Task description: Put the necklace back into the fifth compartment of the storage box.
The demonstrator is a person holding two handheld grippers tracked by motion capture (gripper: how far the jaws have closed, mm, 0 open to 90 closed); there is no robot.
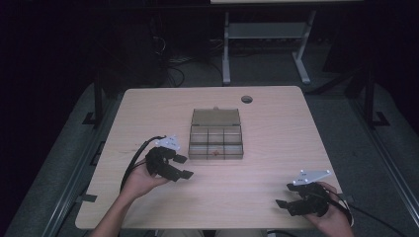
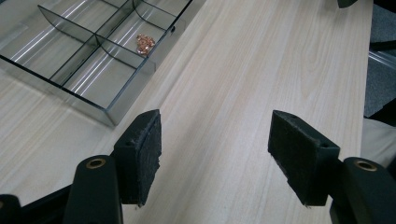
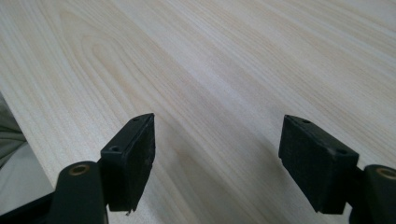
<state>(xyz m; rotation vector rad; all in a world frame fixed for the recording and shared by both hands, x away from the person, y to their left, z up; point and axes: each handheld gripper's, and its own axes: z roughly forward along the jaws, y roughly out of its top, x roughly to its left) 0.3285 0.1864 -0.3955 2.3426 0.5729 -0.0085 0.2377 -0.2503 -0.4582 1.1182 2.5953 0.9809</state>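
Both hands rest low on the pale wooden table [image 1: 257, 187], the left gripper [image 1: 183, 166] gaping empty near the clear compartment box [image 1: 216, 134], the right gripper [image 1: 285, 199] likewise spread at the near right edge.

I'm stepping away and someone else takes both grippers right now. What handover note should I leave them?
Left gripper: open, holding nothing, near the front left corner of the clear compartment box.
Right gripper: open, holding nothing, over bare table at the near right, well away from the box.
Box: mid-table, lid folded open toward the far side.
Small copper-coloured pieces: lying in the front middle compartment; the other compartments look empty.
Done: box opened, pieces inside.
Left: probably closing the lid. The left gripper is closer for that.
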